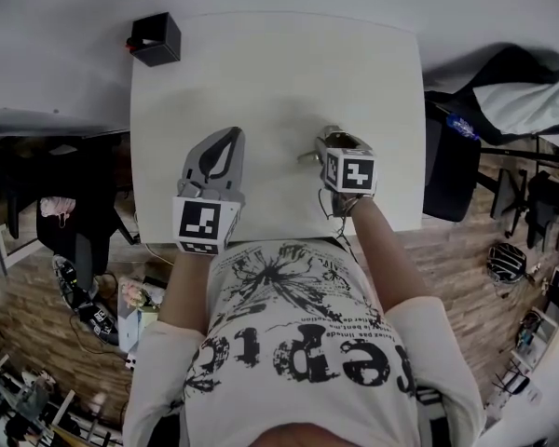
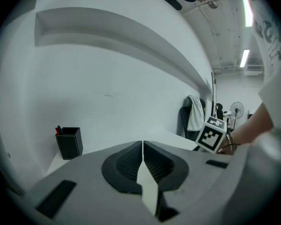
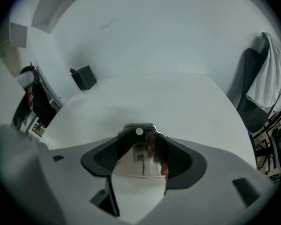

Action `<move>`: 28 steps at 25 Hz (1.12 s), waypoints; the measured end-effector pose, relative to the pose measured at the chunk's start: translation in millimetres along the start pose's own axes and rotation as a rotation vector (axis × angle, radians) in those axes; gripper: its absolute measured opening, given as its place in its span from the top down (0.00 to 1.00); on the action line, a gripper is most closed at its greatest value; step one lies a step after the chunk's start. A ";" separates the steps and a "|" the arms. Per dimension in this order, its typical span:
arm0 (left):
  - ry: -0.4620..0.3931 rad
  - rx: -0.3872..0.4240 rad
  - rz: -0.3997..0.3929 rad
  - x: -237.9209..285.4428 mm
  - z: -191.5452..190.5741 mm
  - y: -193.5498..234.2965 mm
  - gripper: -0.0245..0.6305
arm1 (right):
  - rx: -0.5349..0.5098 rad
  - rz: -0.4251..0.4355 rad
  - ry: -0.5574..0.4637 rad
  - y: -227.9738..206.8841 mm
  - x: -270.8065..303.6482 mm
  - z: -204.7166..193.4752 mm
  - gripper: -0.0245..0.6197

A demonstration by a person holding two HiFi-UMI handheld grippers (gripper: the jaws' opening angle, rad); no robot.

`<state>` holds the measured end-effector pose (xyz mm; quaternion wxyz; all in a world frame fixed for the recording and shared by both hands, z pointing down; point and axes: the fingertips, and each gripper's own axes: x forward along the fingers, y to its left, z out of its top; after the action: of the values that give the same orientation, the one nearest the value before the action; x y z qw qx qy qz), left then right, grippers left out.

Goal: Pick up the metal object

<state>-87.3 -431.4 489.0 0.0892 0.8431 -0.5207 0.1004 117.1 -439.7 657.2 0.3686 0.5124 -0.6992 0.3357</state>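
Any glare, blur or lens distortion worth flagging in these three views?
Head view: the wide-angle lens bows the table edges; lighting is even, with no glare. Left gripper view: dark vignette all round, ceiling lights blown out. Right gripper view: same vignette; the metal object between the jaws mirrors its surroundings, confusing its outline.

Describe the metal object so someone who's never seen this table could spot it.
On the white table, look at the near half, where the right gripper is. The metal object is clamped between its fingers: a shiny, mirror-like piece with a round hole at its far end, unlike the matte black pen holder at the far-left corner.
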 end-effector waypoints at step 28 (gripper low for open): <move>-0.163 0.119 0.119 -37.1 140.8 -84.1 0.95 | -0.234 0.109 -0.846 -3.7 -280.0 135.9 0.53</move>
<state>-17.4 -398.3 339.7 -0.0095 0.8199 -0.5684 0.0674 154.3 -424.4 348.5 0.0870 0.5218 -0.8480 0.0339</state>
